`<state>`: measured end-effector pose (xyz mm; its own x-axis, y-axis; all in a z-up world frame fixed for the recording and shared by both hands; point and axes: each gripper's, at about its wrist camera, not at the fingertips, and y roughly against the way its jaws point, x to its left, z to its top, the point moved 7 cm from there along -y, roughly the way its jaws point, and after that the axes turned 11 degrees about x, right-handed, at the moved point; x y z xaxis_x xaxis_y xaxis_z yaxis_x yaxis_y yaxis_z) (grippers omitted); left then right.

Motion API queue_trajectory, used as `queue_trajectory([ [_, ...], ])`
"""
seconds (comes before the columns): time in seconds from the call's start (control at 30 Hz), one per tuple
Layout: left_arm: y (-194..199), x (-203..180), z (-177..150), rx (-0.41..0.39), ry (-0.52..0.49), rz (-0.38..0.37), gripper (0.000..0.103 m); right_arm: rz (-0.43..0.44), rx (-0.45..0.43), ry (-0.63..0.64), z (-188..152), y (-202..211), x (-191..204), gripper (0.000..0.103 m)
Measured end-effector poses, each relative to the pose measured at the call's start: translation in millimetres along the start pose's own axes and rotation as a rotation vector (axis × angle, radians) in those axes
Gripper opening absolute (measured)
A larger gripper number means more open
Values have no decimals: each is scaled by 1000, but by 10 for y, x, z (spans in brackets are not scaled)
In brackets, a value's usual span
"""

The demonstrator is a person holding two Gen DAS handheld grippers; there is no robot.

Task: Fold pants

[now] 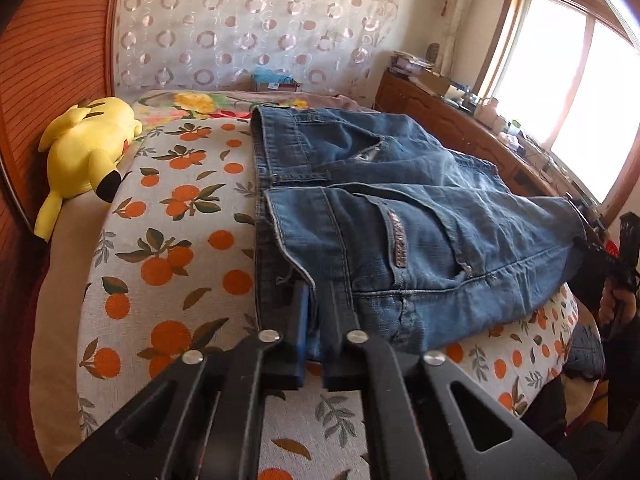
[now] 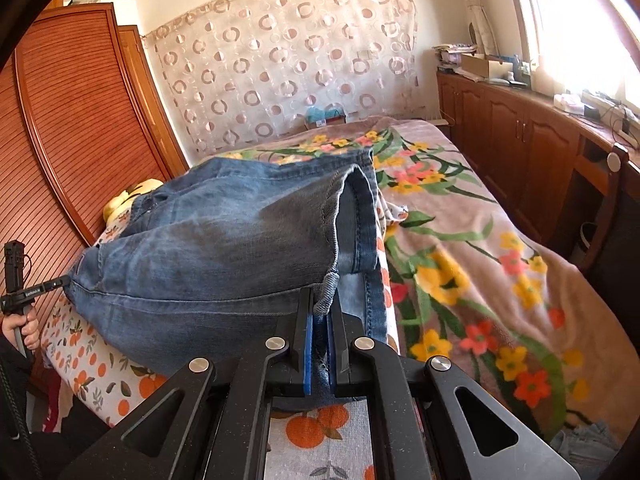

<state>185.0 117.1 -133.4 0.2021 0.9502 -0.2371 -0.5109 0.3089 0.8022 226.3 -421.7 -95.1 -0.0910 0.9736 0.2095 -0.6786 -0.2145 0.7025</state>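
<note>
Left gripper (image 1: 316, 296): jaws closed on the waistband edge of the jeans (image 1: 400, 216). Right gripper (image 2: 320, 312): jaws closed on denim at the hem end, cloth visible between the blue pads (image 2: 308, 356). The jeans lie folded on an orange-print sheet (image 1: 168, 248) on the bed. A yellow plush toy (image 1: 88, 148) lies beside them, apart, near the wooden wardrobe (image 2: 80, 128).

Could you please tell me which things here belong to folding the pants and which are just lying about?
Belongs to the job:
- jeans
- left claw, shut on the jeans
- right claw, shut on the jeans
- orange-print sheet under them

Just lying about:
- yellow plush toy
- flowered blanket
- cardboard box
</note>
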Motion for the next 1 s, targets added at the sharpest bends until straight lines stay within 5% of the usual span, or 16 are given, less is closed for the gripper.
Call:
queue_trajectory([
  [0.6,1805,-412,233,-416,-24,-8,2,-3,-252,59,139,1572,226,4],
  [0.7,1695,-371,166,-386,-29,14,3,-12,-250,69,101,1639,242,4],
  [1.0,1079,-49,-110,-260,38,42,3,-38,-120,70,12,998,320,4],
])
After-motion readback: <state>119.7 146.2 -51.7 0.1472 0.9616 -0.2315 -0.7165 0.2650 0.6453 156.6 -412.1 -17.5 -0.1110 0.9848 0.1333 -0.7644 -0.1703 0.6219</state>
